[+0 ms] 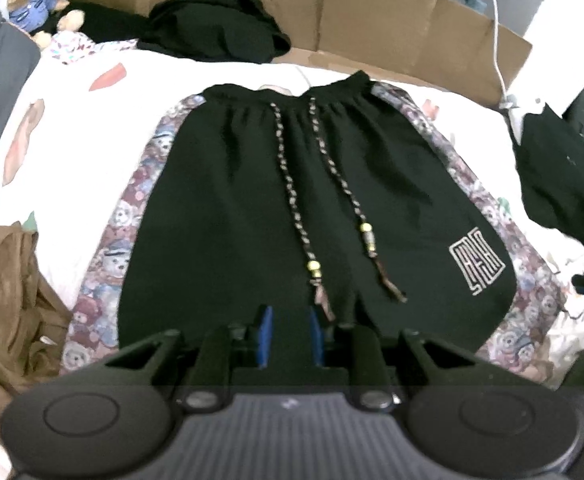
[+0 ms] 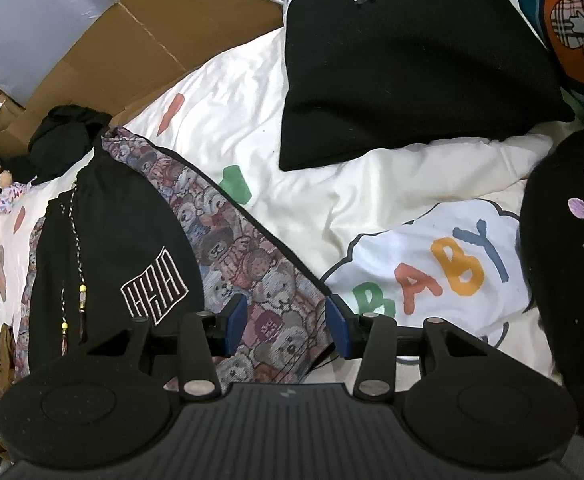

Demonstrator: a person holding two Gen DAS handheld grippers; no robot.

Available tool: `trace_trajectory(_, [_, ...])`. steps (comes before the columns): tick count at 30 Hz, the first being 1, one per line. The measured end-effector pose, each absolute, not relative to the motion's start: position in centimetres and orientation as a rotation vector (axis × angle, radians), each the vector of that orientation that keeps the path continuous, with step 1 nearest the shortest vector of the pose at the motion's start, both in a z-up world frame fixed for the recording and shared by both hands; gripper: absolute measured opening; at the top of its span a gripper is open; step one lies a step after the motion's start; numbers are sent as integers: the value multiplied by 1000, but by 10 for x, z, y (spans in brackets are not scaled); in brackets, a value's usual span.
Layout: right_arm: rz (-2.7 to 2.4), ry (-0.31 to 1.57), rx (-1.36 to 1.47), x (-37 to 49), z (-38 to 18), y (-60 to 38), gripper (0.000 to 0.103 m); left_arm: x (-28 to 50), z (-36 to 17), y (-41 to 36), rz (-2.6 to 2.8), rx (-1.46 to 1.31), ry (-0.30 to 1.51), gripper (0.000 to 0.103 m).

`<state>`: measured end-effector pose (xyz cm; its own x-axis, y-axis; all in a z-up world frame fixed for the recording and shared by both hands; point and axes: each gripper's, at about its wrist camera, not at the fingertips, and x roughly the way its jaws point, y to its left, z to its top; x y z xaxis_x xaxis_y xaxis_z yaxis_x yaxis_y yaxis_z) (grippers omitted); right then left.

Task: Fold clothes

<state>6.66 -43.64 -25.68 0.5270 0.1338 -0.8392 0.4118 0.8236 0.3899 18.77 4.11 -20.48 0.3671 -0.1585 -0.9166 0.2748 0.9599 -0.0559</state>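
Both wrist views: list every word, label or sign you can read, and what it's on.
"BABY": coloured letters in a cloud on the white bedcover.
White block emblem on the black shorts: stylised, not readable.
Nothing legible on the cardboard.

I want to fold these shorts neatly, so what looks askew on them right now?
The shorts lie flat and fairly square on the bedspread. The two drawstrings trail loose down the front, ending unevenly. Nothing looks damaged or spilled.
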Motion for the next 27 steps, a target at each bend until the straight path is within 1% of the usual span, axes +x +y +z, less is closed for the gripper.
trace_trajectory(11, [-206,1004,433,75,-218,-394,48,208,-223,114,-235,69,1177,22])
trace_trajectory(16, [-209,1003,391,78,-209,-374,48,217,-239,155,-172,46,1202,22])
trace_trajectory(24, [-188,1000,345,87,-201,-339,48,216,-257,188,-125,-1,1251,22])
trace_trajectory(27, [-191,987,327,89,-197,-327,48,216,-257,195,-104,2,1268,24])
